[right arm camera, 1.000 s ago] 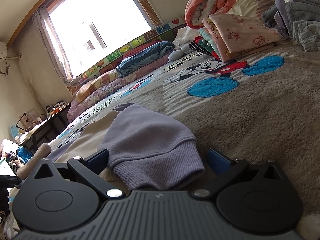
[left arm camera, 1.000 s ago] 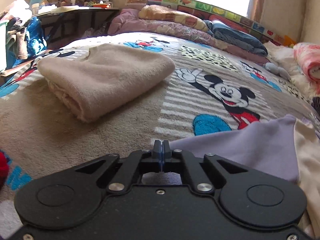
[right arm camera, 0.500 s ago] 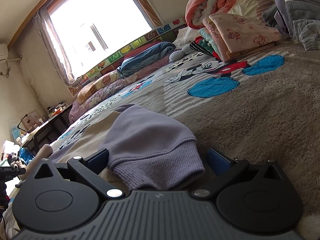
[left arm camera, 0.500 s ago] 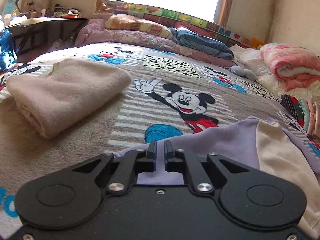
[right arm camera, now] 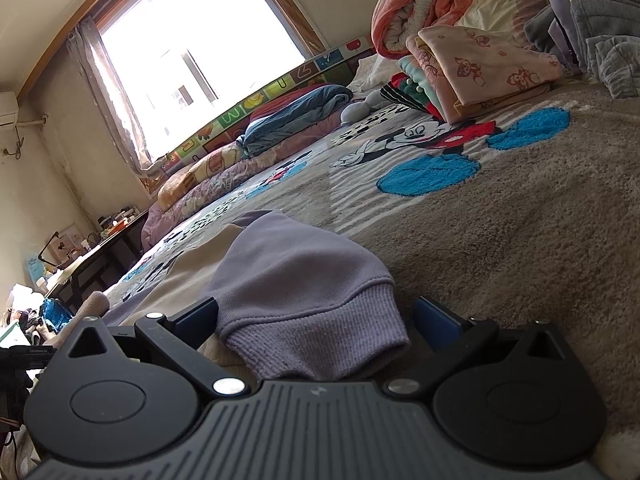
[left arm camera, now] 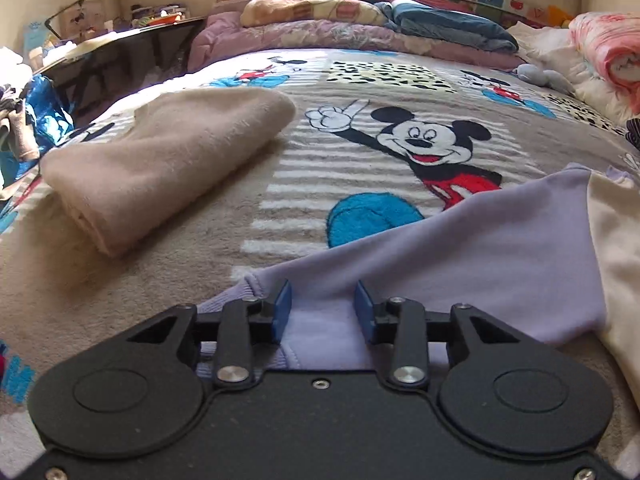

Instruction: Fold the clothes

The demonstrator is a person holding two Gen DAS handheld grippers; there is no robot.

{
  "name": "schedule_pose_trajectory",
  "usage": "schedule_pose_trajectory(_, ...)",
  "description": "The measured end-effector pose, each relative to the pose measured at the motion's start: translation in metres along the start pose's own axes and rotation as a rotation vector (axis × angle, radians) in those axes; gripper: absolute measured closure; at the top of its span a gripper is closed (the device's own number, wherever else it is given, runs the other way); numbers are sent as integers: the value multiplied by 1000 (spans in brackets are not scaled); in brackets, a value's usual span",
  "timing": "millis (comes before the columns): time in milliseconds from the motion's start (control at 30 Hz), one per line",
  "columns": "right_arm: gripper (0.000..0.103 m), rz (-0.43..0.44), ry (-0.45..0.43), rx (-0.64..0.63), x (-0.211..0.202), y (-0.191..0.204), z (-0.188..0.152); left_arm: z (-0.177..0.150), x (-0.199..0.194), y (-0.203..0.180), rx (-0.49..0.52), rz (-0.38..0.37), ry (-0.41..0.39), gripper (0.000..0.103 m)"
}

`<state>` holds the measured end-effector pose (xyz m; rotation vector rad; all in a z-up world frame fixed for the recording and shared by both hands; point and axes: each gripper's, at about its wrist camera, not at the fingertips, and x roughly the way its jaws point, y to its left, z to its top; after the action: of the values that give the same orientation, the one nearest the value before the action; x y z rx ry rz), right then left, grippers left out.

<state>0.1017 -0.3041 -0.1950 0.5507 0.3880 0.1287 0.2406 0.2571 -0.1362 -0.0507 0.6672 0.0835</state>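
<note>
A lavender sweatshirt (left arm camera: pixel 460 248) with a cream panel (left arm camera: pixel 616 264) lies on the Mickey Mouse blanket (left arm camera: pixel 400 152). My left gripper (left arm camera: pixel 322 306) hovers over its ribbed edge. The jaws are opening, and the cloth lies between the blue pads (left arm camera: pixel 283 304) without being pressed. In the right wrist view, the sweatshirt's ribbed cuff (right arm camera: pixel 320 332) lies between the wide-apart fingers of my right gripper (right arm camera: pixel 318 316). That gripper is open, and a gap shows beside the right pad (right arm camera: pixel 434 320).
A folded beige garment (left arm camera: pixel 168 160) lies to the left on the blanket. Quilts and pillows (left arm camera: pixel 400 20) line the window side. A pile of bedding and clothes (right arm camera: pixel 480 52) sits at the right, and a dark desk (left arm camera: pixel 120 56) stands beyond the bed's left edge.
The left gripper's jaws were shut at the lavender cloth's edge and now stand apart over it. The gripper has slid sideways along the sweatshirt. The right gripper has not moved.
</note>
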Motion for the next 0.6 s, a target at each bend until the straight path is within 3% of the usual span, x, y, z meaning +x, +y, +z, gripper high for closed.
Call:
schedule_pose_trajectory(33, 0, 0, 0, 0, 0, 0, 0, 1, -1, 0, -12, 18, -16, 68)
schedule_pose_trajectory(167, 0, -8, 3, -5, 1, 1, 0, 14, -17, -14, -68, -136, -105, 68)
schedule_pose_trajectory(333, 0, -13, 6, -11, 1, 3, 0, 29, 14, -52, -81, -295, -21, 68)
schedule_pose_trajectory(400, 0, -12, 5, -10, 1, 4, -1, 29, 42, -59, -98, -156, 46, 69)
schedule_pose_trajectory(433, 0, -9, 4, -9, 0, 3, -1, 30, 47, -49, -158, -94, 45, 83)
schedule_pose_trajectory(467, 0, -7, 3, -7, 0, 3, -1, 32, 51, -38, -222, -33, 41, 87)
schedule_pose_trajectory(500, 0, -5, 2, -6, 0, 3, -1, 36, 48, -26, -298, -22, 31, 87)
schedule_pose_trajectory(600, 0, -3, 0, -4, 0, 2, 0, 47, 37, -37, -250, -58, -10, 85)
